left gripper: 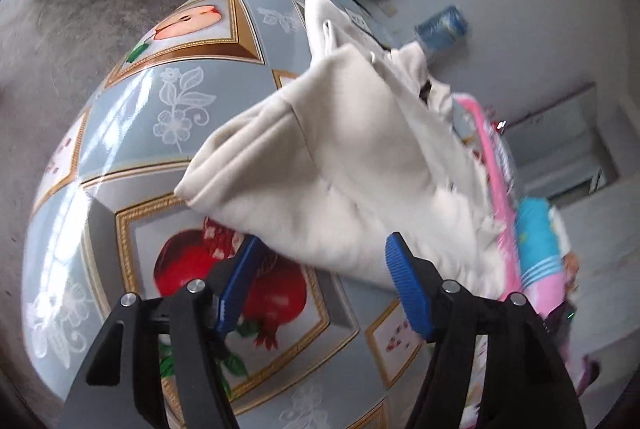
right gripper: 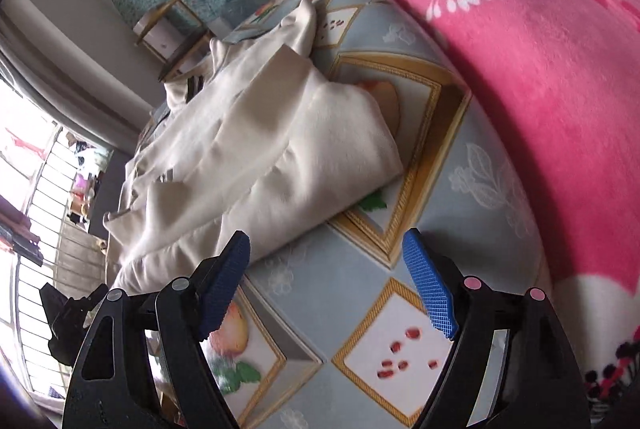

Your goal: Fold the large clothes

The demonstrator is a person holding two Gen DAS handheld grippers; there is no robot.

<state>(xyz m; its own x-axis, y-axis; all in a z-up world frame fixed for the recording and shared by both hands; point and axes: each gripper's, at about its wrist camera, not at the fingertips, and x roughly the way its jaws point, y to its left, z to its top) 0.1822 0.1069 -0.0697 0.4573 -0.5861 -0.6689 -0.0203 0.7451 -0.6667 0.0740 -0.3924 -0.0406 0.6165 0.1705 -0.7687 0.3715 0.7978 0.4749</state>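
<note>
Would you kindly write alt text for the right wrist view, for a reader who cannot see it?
A cream garment lies loosely folded on a pale blue fruit-print tablecloth, with a pink blanket along the right. In the foreground the right gripper is open with nothing between its blue pads, its left pad at the garment's near edge.

daylight fills both views. in the right wrist view the window (right gripper: 36,189) at the left edge is blown out white. the glossy tablecloth (left gripper: 120,117) shows streaky glare in the left wrist view. heavy fisheye bending curves everything, with dark corners. motion blur smears the pink blanket (right gripper: 520,89) and the cream garment's (left gripper: 340,165) edges.
</note>
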